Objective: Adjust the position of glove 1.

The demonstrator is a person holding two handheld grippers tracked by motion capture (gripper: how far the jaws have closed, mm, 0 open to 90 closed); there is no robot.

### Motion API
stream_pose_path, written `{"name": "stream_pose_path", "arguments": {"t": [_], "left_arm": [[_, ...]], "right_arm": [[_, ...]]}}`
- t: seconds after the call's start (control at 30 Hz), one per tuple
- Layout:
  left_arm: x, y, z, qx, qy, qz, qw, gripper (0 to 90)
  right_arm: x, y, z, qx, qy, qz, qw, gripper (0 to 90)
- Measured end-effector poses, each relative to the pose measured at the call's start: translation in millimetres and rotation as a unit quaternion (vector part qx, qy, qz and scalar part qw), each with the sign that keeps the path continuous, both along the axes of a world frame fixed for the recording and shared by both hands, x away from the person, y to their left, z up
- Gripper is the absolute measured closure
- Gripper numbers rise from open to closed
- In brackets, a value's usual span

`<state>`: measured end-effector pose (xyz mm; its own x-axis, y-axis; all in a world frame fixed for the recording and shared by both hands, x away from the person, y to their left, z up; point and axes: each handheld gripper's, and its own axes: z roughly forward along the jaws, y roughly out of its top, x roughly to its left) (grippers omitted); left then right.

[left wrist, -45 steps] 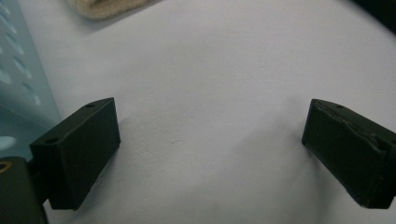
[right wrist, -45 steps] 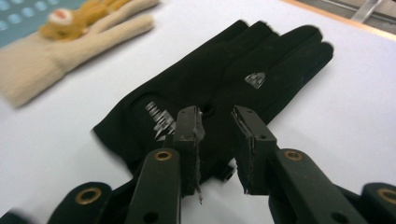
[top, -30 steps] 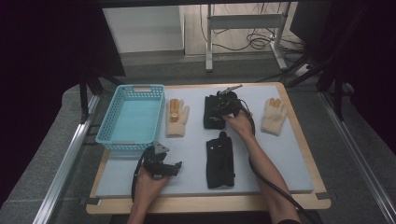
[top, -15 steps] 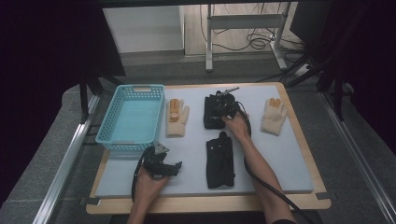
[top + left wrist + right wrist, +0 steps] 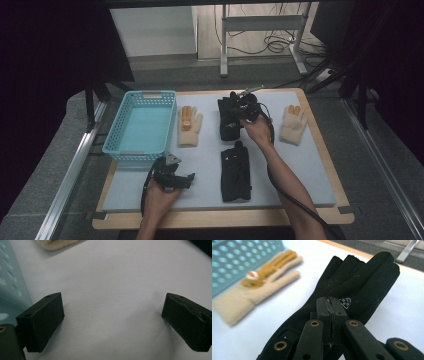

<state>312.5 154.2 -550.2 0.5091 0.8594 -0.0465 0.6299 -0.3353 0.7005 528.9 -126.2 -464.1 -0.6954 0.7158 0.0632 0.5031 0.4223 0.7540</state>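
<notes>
Two black gloves lie on the grey mat (image 5: 310,170): one far (image 5: 227,122), one near (image 5: 236,172). My right gripper (image 5: 241,104) rests over the far black glove (image 5: 362,277), its jaws (image 5: 331,305) pressed together above the palm; no fabric shows between them. A beige glove with orange fingers (image 5: 189,125) lies left of it, also blurred in the right gripper view (image 5: 262,282). A second beige glove (image 5: 293,122) lies at the right. My left gripper (image 5: 186,177) is low over bare mat at the front left, jaws (image 5: 112,320) wide open.
A light blue perforated basket (image 5: 150,93) stands on the mat's far left, and its wall is close on the left in the left gripper view (image 5: 10,285). The wooden board under the mat ends at metal rails on both sides.
The right hand has shifted slightly over the far black glove. The left hand and gripper have stayed in place.
</notes>
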Motion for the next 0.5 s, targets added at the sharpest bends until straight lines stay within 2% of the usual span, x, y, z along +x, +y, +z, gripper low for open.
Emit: {"name": "stream_pose_path", "arguments": {"t": [0.1,0.2,0.23,0.37,0.43,0.5], "left_arm": [[0.0,0.0,-0.2,-0.001,-0.001,0.0,1.0,4.7],[0.1,0.0,-0.1,-0.001,-0.001,0.0,1.0,4.6],[0.0,-0.1,-0.2,-0.001,-0.001,0.0,1.0,4.6],[0.0,-0.1,-0.1,-0.002,-0.001,0.0,1.0,4.6],[0.0,-0.1,0.0,-0.002,0.0,0.0,1.0,4.6],[0.0,-0.1,0.0,-0.001,0.0,0.0,1.0,4.6]], "right_arm": [[-8.1,-0.9,9.2,0.006,-0.002,0.005,1.0,87.4],[-22.7,-3.1,21.6,0.014,-0.005,0.012,0.9998,87.3],[-36.1,-5.6,28.9,0.019,-0.005,0.014,0.9997,87.3],[-56.3,-8.9,34.7,0.021,-0.004,0.021,0.9996,87.3],[-84.3,-14.1,38.3,0.026,-0.004,0.028,0.9993,87.2],[-90.6,-15.5,38.6,0.027,-0.003,0.029,0.9992,87.2]]}}
